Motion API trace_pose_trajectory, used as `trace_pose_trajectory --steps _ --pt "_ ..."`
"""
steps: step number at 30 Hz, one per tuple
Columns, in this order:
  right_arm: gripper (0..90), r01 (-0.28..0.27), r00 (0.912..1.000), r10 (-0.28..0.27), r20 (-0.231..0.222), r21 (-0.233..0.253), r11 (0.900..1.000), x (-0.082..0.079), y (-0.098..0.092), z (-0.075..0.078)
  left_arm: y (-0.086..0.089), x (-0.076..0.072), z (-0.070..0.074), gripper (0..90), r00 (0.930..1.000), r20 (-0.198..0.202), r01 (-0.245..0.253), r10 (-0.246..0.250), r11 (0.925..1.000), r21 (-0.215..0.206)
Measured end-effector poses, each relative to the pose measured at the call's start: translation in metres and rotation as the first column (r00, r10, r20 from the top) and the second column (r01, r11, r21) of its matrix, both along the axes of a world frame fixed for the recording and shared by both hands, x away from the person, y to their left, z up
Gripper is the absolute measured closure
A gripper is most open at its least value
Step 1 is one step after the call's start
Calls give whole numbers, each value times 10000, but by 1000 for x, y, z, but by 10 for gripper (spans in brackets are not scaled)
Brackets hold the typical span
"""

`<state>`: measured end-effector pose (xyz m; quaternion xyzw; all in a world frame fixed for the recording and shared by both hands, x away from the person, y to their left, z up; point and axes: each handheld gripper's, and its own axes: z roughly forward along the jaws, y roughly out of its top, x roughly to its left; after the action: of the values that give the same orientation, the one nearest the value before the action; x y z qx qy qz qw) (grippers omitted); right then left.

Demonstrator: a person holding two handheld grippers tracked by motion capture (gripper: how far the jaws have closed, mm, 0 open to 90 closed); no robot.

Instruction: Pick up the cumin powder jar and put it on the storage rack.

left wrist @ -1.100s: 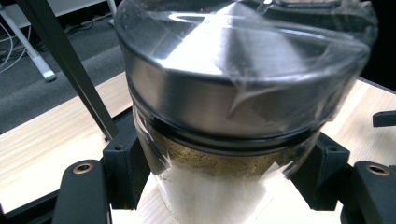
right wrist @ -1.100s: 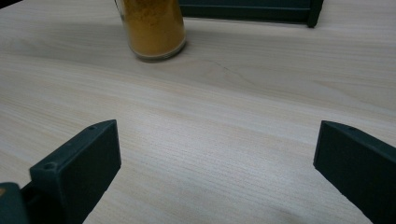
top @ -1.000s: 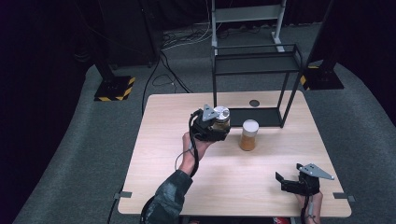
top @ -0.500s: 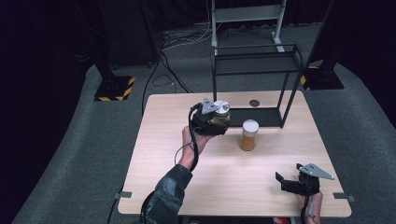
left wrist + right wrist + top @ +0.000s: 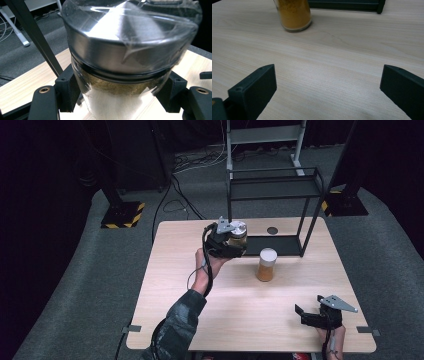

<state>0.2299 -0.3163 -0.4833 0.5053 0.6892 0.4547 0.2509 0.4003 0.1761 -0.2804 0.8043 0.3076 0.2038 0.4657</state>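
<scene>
Since a second ago, you have carried your left gripper (image 5: 231, 241) and its jar a little up the frame and rightward, closer to the black metal rack (image 5: 274, 195); your right gripper (image 5: 315, 316) has not shifted. In the high view, the left gripper sits just above the middle of the frame, over the far half of the bench (image 5: 165, 285), its fingers clamped on the silver-lidded jar (image 5: 237, 232). In the left gripper view, the two black fingers (image 5: 65, 87) press the glass wall on either side, below the steel lid, and brownish contents lie under the lid band. A second jar (image 5: 266, 264), white-lidded with orange powder, stands alone on the bench just right of the held one, in front of the rack. Your right gripper rests low at the lower right of the high view, near the bench edge, its fingers (image 5: 254, 87) wide apart around bare wood.
</scene>
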Motion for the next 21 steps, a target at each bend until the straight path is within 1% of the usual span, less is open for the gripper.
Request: trace_pose_trajectory --steps 9,13,16,21 --pt "0 -6 10000 6 -6 -17 10000 0 0 0 -3 6 14 299 9999 122 21 -22 9999 105" --pt "0 -11 10000 11 -12 -20 10000 0 0 0 -3 8 18 299 9999 132 23 -24 10000 34" --pt "0 -26 10000 26 -34 -15 10000 1 0 0 -5 10 22 300 9999 154 51 -52 9999 96" --pt "0 -6 10000 6 -33 -17 10000 1 0 0 -7 14 28 299 9999 162 59 -61 10000 77"
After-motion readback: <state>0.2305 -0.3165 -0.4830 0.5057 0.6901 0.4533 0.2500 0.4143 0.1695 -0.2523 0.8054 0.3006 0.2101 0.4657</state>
